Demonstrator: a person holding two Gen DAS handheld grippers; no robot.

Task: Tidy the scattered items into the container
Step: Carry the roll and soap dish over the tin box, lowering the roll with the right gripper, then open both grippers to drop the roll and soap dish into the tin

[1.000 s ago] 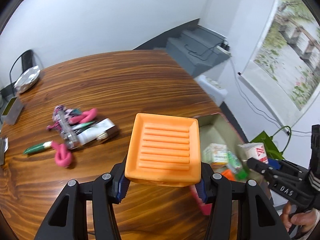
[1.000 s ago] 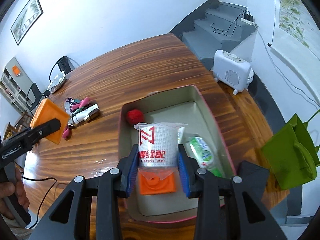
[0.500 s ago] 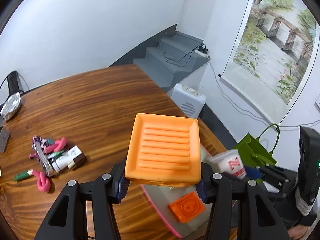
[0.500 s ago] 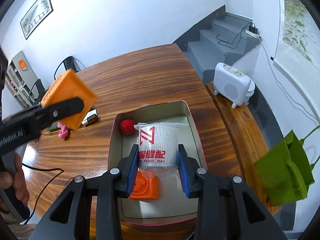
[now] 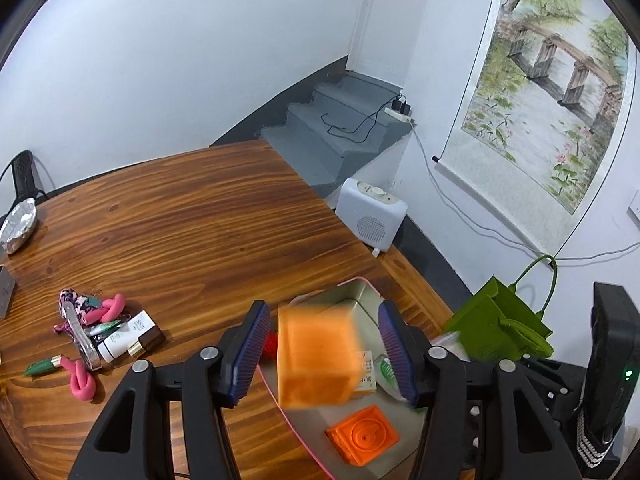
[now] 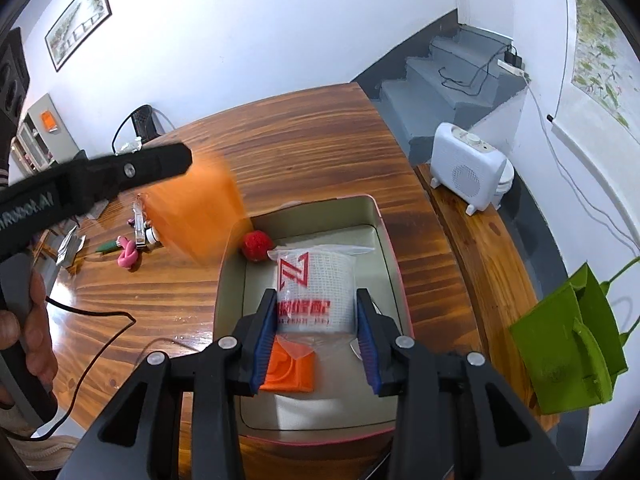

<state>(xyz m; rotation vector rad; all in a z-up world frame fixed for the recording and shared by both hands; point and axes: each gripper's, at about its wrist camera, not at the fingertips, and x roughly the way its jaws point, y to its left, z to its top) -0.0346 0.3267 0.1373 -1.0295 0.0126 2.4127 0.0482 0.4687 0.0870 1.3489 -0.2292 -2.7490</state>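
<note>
My left gripper (image 5: pixel 324 350) is open. The orange soap dish (image 5: pixel 316 356) is blurred between its spread jaws, free of both pads, above the grey tin with a pink rim (image 5: pixel 360 294). It shows as an orange blur (image 6: pixel 200 210) over the tin's left edge in the right wrist view. My right gripper (image 6: pixel 318 334) is shut on a white mesh roll in a clear bag (image 6: pixel 314 290) above the tin (image 6: pixel 380 248). Inside lie a red ball (image 6: pixel 258 245) and an orange block (image 6: pixel 288 372).
On the wooden table (image 5: pixel 200 220) left of the tin lie pink knots (image 5: pixel 82 380), a white tube (image 5: pixel 120 340), a green pen (image 5: pixel 40 366) and a patterned strap. A foil bundle (image 5: pixel 18 226) sits far left. A white heater (image 5: pixel 370 216) and a green bag (image 5: pixel 500 332) stand off the table's right side.
My left gripper has opened and the orange soap dish has come free, dropping toward the tin. My right gripper still holds the mesh roll over the tin.
</note>
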